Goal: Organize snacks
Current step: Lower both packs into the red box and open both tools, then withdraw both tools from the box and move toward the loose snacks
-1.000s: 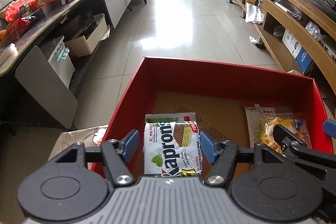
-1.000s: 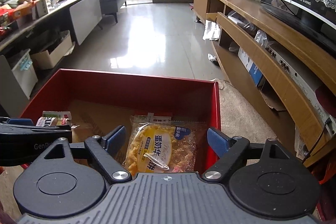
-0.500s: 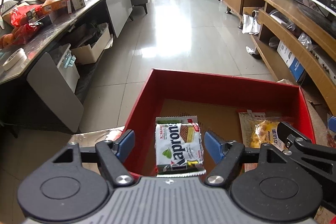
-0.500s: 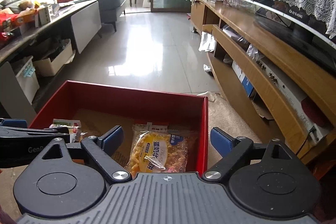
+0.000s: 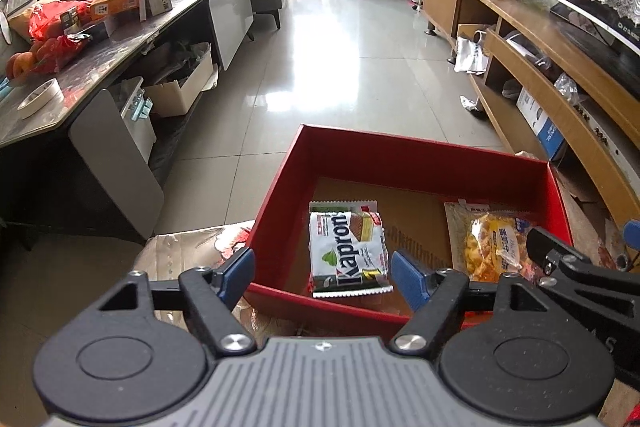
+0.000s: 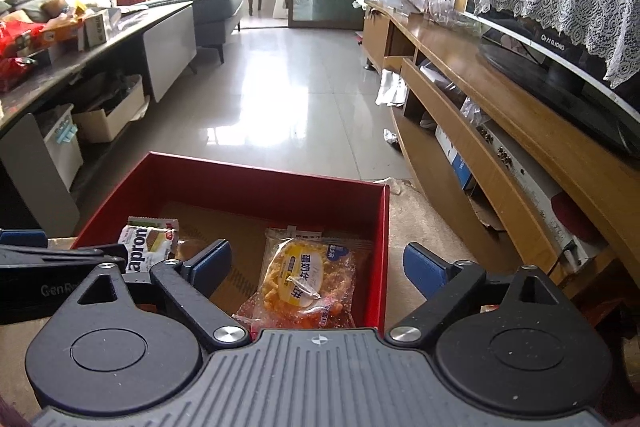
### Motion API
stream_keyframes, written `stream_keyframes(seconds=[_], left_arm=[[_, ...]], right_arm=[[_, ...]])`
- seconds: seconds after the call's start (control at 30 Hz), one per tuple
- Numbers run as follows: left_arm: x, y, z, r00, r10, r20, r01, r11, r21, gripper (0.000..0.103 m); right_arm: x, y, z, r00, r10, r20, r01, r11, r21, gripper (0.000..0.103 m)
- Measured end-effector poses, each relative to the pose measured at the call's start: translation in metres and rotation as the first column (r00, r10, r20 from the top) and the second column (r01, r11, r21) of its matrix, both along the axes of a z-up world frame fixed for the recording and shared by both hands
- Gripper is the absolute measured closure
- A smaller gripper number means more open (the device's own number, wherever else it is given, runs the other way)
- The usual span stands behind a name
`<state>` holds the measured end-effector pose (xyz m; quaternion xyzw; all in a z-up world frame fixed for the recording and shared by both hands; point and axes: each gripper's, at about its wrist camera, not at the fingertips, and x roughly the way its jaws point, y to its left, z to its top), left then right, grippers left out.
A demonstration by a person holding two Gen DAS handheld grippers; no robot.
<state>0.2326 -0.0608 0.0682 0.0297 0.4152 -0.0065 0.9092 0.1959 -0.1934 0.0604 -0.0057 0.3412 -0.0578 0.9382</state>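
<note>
Both tongs spread, just opening, empty; red box (image 5: pixel 400 155) holds wafer pack (image 5: pixel 347 249), yellow snack bag (image 6: pixel 308 283).

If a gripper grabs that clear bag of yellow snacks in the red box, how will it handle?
The snack bag looks light and floppy: thin crinkled film. Its glossy wrap may slip. The pieces inside probably crush easily.

The left gripper (image 6: pixel 24 247) hides part of the wafer packet (image 6: pixel 150 247).

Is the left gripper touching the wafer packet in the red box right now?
Apart. The left wrist view shows the left gripper open, box floor visible between each pad and the wafer packet.
</note>
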Motion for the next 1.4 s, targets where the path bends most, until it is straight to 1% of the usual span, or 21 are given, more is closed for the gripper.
stream_keyframes(seconds=[0.27, 0.53, 0.8, 0.93, 1.0, 1.2, 1.33, 1.4], left_arm=[[-0.014, 0.000, -0.001, 1.000, -0.018, -0.011, 0.018, 1.000, -0.006, 0.030], [-0.033, 0.004, -0.002, 0.999, -0.036, -0.021, 0.036, 0.999, -0.011, 0.030], [-0.060, 0.006, -0.004, 0.997, -0.074, -0.036, 0.073, 0.997, -0.017, 0.030], [-0.079, 0.006, -0.009, 0.993, -0.107, -0.051, 0.107, 0.994, -0.003, 0.030], [-0.087, 0.007, -0.011, 0.991, -0.121, -0.062, 0.121, 0.993, 0.000, 0.031], [-0.106, 0.012, -0.024, 0.981, -0.151, -0.120, 0.149, 0.989, -0.027, 0.031], [-0.117, 0.011, -0.037, 0.972, -0.169, -0.163, 0.166, 0.986, -0.031, 0.031], [-0.122, 0.009, -0.042, 0.967, -0.180, -0.181, 0.176, 0.984, -0.039, 0.031]], right_arm=[[-0.012, 0.001, 0.002, 1.000, -0.016, -0.010, 0.016, 1.000, -0.009, 0.008], [-0.033, 0.008, 0.003, 1.000, -0.003, -0.024, 0.002, 0.999, -0.045, 0.008], [-0.058, 0.009, 0.002, 0.999, -0.004, -0.047, 0.003, 0.999, -0.037, 0.008], [-0.077, 0.011, -0.002, 0.998, -0.002, -0.064, -0.001, 0.999, -0.043, 0.008], [-0.085, 0.012, -0.004, 0.997, 0.001, -0.074, -0.005, 0.999, -0.049, 0.008], [-0.105, 0.015, -0.012, 0.993, 0.014, -0.116, -0.019, 0.999, -0.045, 0.008], [-0.116, 0.014, -0.021, 0.986, 0.023, -0.166, -0.027, 0.999, -0.019, 0.008], [-0.120, 0.014, -0.025, 0.982, 0.027, -0.187, -0.032, 0.999, -0.025, 0.008]])
